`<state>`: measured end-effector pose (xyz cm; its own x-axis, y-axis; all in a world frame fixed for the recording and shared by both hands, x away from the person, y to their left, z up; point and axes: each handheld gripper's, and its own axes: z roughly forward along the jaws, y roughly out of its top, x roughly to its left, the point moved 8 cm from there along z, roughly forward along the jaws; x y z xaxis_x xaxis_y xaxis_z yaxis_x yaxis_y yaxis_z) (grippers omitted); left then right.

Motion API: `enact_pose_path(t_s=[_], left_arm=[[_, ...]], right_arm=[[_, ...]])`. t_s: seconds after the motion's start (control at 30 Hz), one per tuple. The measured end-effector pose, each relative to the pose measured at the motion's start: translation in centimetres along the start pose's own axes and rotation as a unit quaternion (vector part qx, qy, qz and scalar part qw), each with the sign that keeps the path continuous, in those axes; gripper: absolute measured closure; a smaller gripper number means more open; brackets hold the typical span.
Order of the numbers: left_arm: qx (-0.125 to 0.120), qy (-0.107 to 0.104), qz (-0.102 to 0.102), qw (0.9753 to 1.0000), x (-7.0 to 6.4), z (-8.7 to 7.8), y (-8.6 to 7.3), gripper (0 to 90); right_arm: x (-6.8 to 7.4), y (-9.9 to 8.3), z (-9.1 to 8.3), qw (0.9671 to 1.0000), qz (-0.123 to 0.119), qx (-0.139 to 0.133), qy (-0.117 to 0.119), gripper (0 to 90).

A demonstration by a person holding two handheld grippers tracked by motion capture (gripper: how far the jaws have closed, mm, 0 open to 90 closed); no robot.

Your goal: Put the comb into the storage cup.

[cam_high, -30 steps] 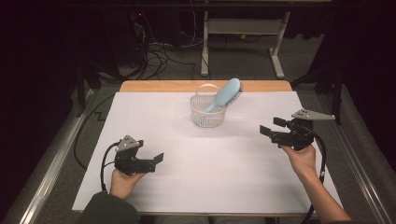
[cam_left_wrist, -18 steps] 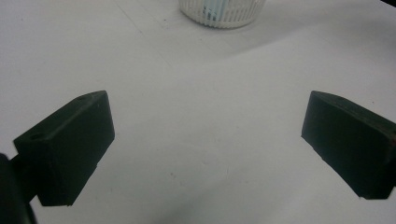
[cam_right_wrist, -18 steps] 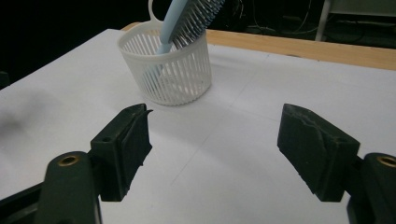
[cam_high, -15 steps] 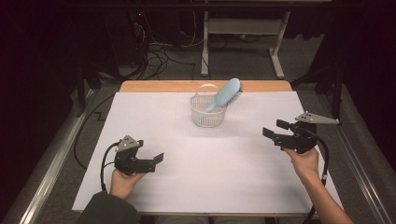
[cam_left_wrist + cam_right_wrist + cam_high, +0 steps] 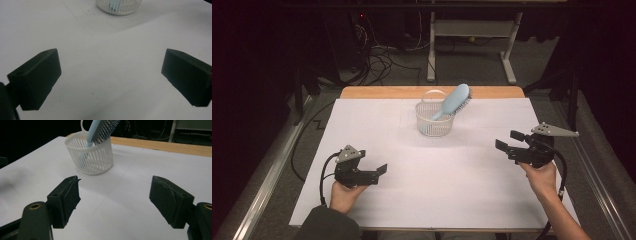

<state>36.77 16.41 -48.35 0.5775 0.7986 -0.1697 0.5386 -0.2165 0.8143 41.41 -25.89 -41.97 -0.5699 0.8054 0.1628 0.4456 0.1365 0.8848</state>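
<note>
left gripper (image 5: 379, 172) low at the near-left of the table (image 5: 377, 125), jaws spread wide, nothing between them; its own view shows only bare white surface in the gap (image 5: 110, 75). right gripper (image 5: 509, 142) at the near-right, held a bit above the surface, jaws also spread wide and empty (image 5: 113, 197). both held in a person's hands, left hand (image 5: 344, 192), right hand (image 5: 542, 180). both grippers well apart from the basket.

white slatted basket (image 5: 435, 120) stands upright at the far middle of the table, near the wooden edge strip (image 5: 377, 92). light blue hairbrush (image 5: 453, 101) is in it, handle down inside, head leaning out over the rim toward the right.

high view gives the whole layout. left gripper view catches just the basket's lower part (image 5: 120, 6) at the top edge, a bit of blue through the slats. right gripper view shows the basket (image 5: 90, 157) from the side with its loop handle, plus the brush bristles (image 5: 106, 128), which the high view barely resolves.
</note>
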Motion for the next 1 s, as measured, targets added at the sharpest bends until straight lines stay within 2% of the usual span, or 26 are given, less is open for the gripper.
enact_pose_path(t_s=[0.6, 1.0], left_arm=[[0.002, -0.001, -0.002, 1.0, 0.0, 0.1, 0.0, 1.6], [0.003, 0.0, -0.003, 1.0, 0.0, 0.2, -0.1, 1.6]], right_arm=[[-0.2, -0.8, -0.8, 1.0, 0.0, -0.001, -0.008, 23.9], [-0.6, -1.6, -1.6, 0.9998, 0.011, -0.009, -0.016, 23.7]])
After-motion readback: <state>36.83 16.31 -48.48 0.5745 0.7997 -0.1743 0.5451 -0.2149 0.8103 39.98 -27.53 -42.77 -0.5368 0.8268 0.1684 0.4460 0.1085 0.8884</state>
